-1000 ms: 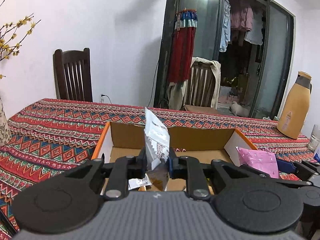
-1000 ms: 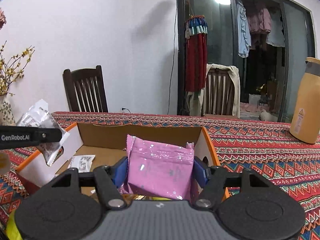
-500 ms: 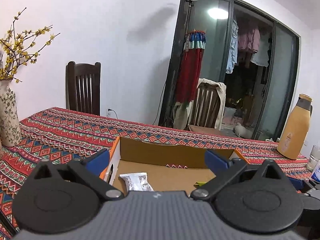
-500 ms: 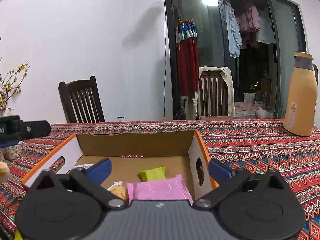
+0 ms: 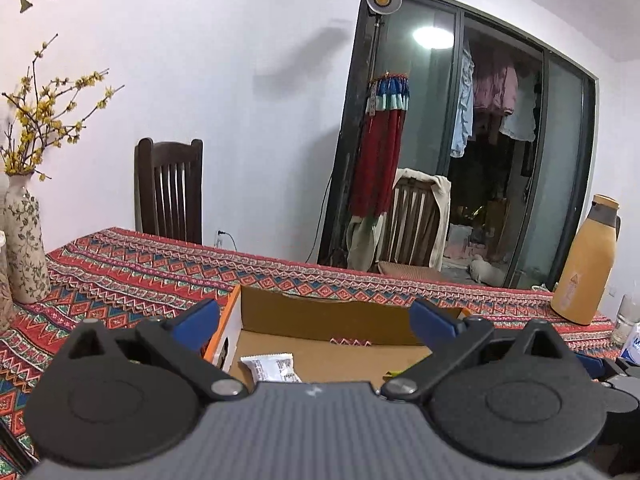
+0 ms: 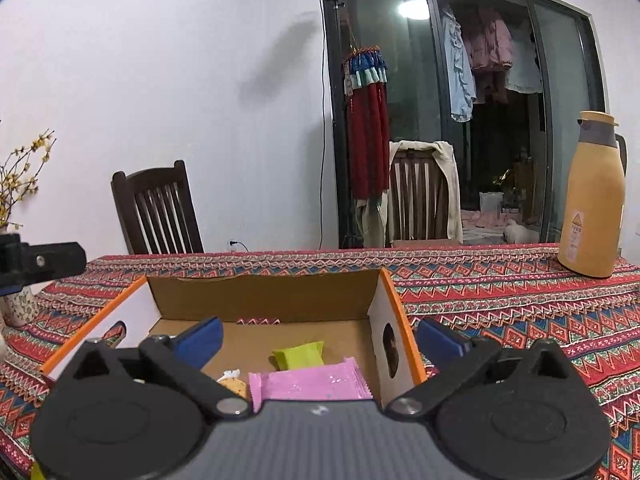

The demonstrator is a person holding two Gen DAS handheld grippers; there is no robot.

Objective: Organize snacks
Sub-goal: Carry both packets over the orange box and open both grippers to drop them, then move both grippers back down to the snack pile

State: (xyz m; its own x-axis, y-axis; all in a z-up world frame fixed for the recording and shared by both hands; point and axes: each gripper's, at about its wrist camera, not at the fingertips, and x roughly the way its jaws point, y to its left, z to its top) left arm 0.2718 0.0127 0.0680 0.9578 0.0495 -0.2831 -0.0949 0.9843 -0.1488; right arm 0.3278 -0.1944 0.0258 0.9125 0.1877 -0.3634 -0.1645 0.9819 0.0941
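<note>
An open cardboard box (image 6: 260, 300) with orange edges stands on the patterned tablecloth; it also shows in the left wrist view (image 5: 320, 316). Inside lie a pink snack packet (image 6: 308, 384), a green packet (image 6: 298, 356), a round biscuit (image 6: 232, 384) and a white packet (image 5: 272, 366). My left gripper (image 5: 314, 320) is open and empty above the box's near left side. My right gripper (image 6: 320, 338) is open and empty above the box's near right side, just behind the pink packet. The left gripper's side (image 6: 40, 262) shows at the right wrist view's left edge.
A yellow thermos jug (image 6: 594, 196) stands on the table at the right. A flowered vase (image 5: 24, 240) with yellow branches stands at the left. A glass (image 5: 624, 320) and a white carton (image 5: 634, 346) sit far right. Two wooden chairs (image 5: 170, 192) stand behind the table.
Both grippers opened and dropped their packets into the box: the white one from the left, the pink one from the right. Both then rose and drew back a little.
</note>
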